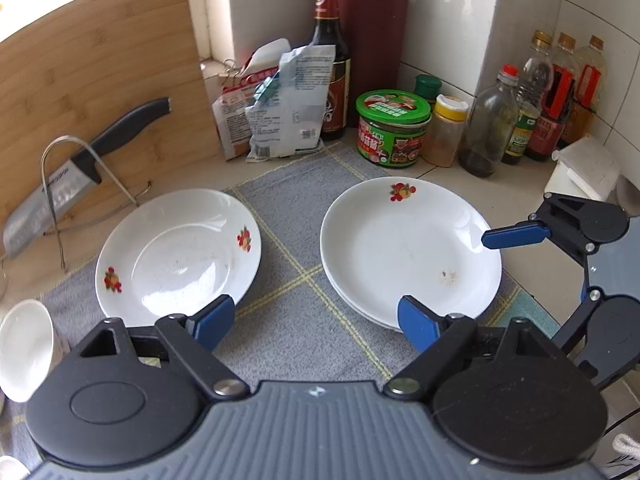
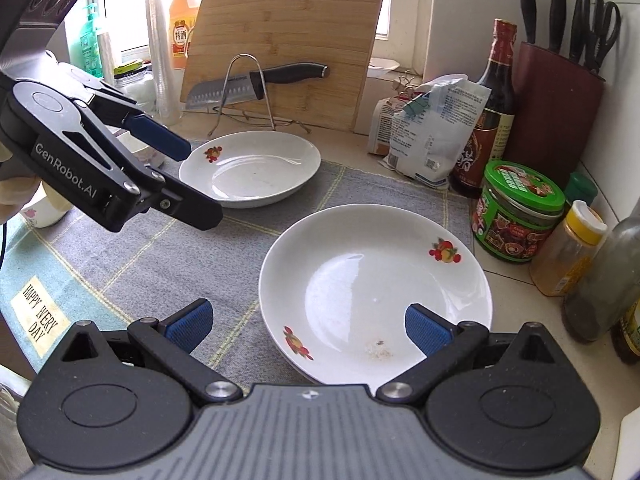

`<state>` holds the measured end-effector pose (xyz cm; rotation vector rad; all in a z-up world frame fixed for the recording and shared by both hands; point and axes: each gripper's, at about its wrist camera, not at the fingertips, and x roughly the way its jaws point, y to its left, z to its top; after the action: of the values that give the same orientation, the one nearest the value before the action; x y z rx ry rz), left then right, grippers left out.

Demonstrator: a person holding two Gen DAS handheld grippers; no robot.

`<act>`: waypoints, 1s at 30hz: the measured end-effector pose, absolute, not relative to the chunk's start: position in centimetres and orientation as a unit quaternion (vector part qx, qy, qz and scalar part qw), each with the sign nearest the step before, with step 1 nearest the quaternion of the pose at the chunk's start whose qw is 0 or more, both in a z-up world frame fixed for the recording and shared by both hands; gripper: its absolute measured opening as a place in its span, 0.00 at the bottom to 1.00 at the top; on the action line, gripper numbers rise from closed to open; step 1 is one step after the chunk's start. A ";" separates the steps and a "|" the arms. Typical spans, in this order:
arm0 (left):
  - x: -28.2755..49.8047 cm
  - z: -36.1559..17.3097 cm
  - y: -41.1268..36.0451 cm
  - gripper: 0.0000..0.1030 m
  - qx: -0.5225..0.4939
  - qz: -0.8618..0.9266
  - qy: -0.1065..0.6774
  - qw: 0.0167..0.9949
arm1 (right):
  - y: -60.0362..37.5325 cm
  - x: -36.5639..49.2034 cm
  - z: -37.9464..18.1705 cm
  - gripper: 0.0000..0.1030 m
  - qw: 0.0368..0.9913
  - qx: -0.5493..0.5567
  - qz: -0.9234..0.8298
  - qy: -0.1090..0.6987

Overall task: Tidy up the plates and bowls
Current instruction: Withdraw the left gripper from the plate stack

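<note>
Left gripper (image 1: 316, 322) nearest, jaws apart, nothing between them, hovering over grey mat (image 1: 288, 240). Right gripper (image 2: 308, 326) also released, empty, right pad above the stacked plates (image 2: 376, 292). Single plate (image 1: 178, 252) lies alone on the mat's left, near knife rack (image 1: 76, 184). Small white bowl (image 1: 24, 348) at left edge.

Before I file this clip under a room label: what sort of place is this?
Most likely a home kitchen counter. A knife block stands in the tiled corner, a bamboo cutting board leans at the window, and sauce and oil bottles line the wall beside the plates.
</note>
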<state>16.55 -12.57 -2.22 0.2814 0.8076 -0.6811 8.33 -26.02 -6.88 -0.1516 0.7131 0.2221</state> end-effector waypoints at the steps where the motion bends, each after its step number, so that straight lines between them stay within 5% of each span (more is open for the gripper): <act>1: 16.5 -2.5 -12.2 0.86 0.132 -0.319 0.385 0.856 | -25.6 8.5 -6.9 1.00 0.928 -0.075 0.112 0.348; 30: 20.7 -9.0 -3.9 0.86 0.121 -0.284 0.371 0.876 | -17.8 13.7 -6.4 1.00 0.908 -0.109 0.056 0.401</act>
<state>20.72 -3.91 -9.02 0.2516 0.7739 -0.5938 13.71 -17.82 -6.36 -0.2253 0.8285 0.1151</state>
